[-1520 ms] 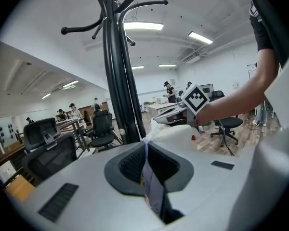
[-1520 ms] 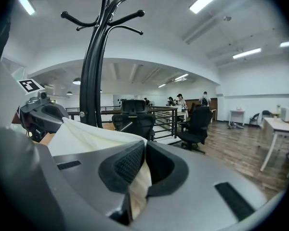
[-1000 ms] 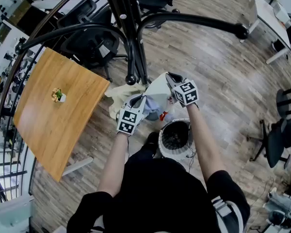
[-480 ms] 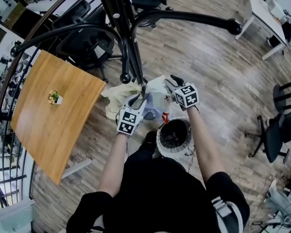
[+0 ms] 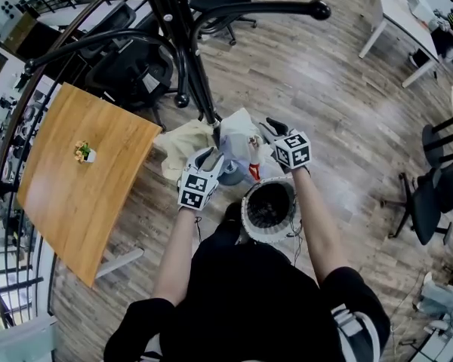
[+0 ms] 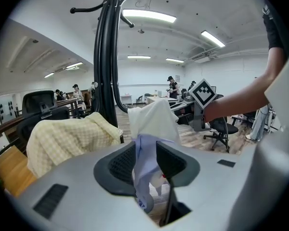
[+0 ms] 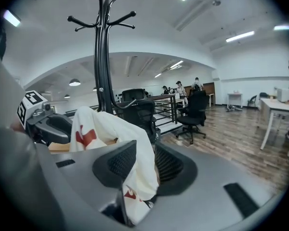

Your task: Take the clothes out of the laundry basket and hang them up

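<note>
A yellow checked cloth (image 5: 183,143) lay draped at the left, beside the coat rack (image 5: 195,81). The left tool (image 6: 145,153) stood half open, its jaws just widened, with a fold of the white garment (image 5: 238,130) loose between them. The garment ran left to right across to the right tool (image 7: 145,154), also half open, jaws just narrowing around the other end. Both hovered above the laundry basket (image 5: 270,236). The rack rose just beyond the garment, seemingly nearer the left tool.
</note>
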